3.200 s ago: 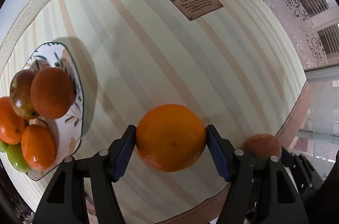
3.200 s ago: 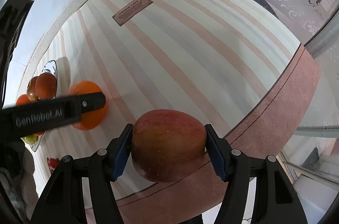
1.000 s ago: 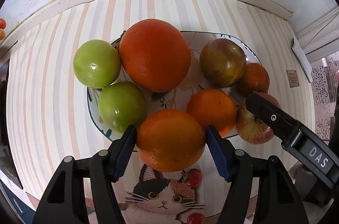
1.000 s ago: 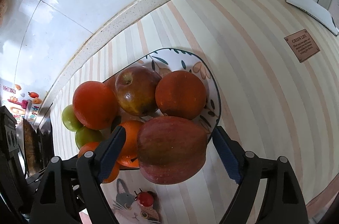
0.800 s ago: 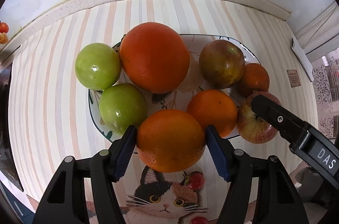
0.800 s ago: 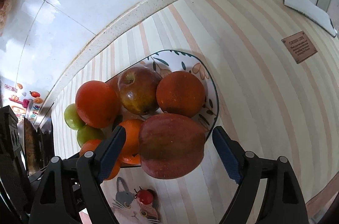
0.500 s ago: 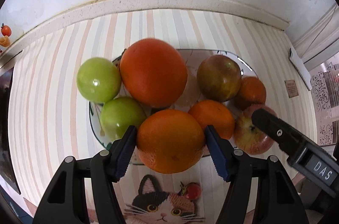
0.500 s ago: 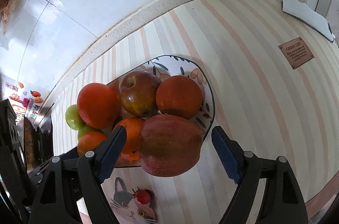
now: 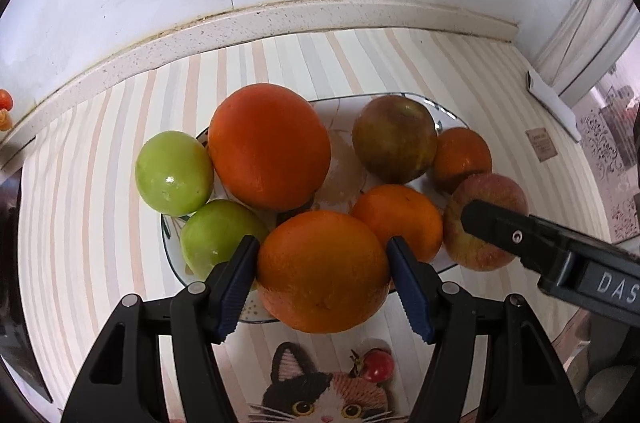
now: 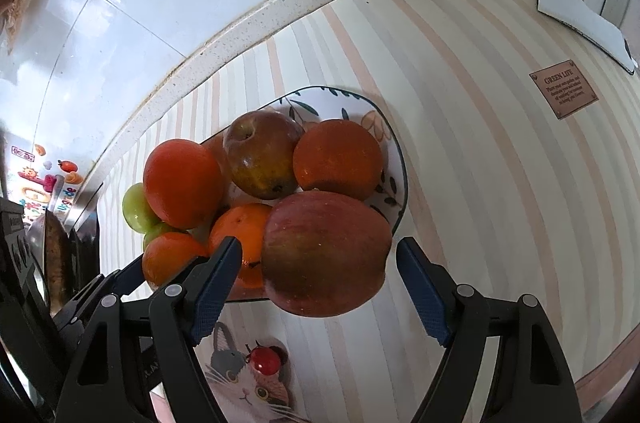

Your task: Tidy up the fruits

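- Over the plate (image 9: 448, 109) on the striped desk (image 9: 100, 223), the left tongs (image 9: 322, 269) still clamp the orange (image 9: 322, 269), brought here from the open desk.
- Right tongs (image 10: 320, 279) stand loose around the red apple (image 10: 326, 253), freed from the earlier grip, pads clear, jaws just been narrowing; it sits at the plate's rim.
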A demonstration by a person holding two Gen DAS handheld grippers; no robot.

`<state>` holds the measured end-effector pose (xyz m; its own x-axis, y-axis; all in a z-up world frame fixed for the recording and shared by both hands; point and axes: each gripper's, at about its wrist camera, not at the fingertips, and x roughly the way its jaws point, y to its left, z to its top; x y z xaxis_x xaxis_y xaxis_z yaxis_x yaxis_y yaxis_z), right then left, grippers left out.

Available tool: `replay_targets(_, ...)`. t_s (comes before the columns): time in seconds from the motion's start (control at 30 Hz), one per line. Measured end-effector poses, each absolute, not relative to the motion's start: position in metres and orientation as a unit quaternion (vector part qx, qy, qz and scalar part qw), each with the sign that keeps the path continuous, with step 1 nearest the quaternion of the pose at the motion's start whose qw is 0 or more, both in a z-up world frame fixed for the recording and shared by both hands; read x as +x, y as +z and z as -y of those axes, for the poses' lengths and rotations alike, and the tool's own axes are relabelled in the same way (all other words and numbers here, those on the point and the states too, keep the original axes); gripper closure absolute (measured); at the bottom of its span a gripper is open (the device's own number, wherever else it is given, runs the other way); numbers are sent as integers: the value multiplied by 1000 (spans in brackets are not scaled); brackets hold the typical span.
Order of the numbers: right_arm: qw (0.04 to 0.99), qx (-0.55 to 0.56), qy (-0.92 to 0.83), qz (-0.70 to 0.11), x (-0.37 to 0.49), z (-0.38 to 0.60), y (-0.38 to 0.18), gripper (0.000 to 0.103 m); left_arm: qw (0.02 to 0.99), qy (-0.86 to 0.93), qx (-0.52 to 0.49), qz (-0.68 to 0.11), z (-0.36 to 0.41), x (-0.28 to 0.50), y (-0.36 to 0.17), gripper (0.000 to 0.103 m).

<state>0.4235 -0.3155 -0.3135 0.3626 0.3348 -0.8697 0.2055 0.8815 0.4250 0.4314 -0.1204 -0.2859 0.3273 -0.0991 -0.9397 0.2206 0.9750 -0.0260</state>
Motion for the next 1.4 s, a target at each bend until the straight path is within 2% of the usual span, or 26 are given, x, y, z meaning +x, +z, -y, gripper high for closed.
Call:
replay_targets(0.5, 795, 227, 43, -561, 419, 318, -311, 21, 806, -88, 19, -585, 111, 429, -281, 39)
replay_targets(0.7, 818, 182, 31, -545, 410, 315, -288, 16, 807, -87, -5, -585, 103, 425, -263, 39)
replay_targets(0.77, 823, 160, 25, -545, 406, 312, -279, 11, 806, -81, -12, -586, 99, 423, -255, 39)
replay_targets(0.93, 835, 112, 16, -538, 391, 306, -253, 7, 801, -71, -21, -594, 88, 408, -234, 26)
replay_targets(1.0, 841, 100, 18, -531, 382, 303, -241, 7, 802, -70, -13, -593, 88, 399, -226, 16)
replay_targets(1.4, 869, 76, 27, -489, 334, 294, -172, 7, 819, -46, -7, -573, 81, 350, -169, 15)
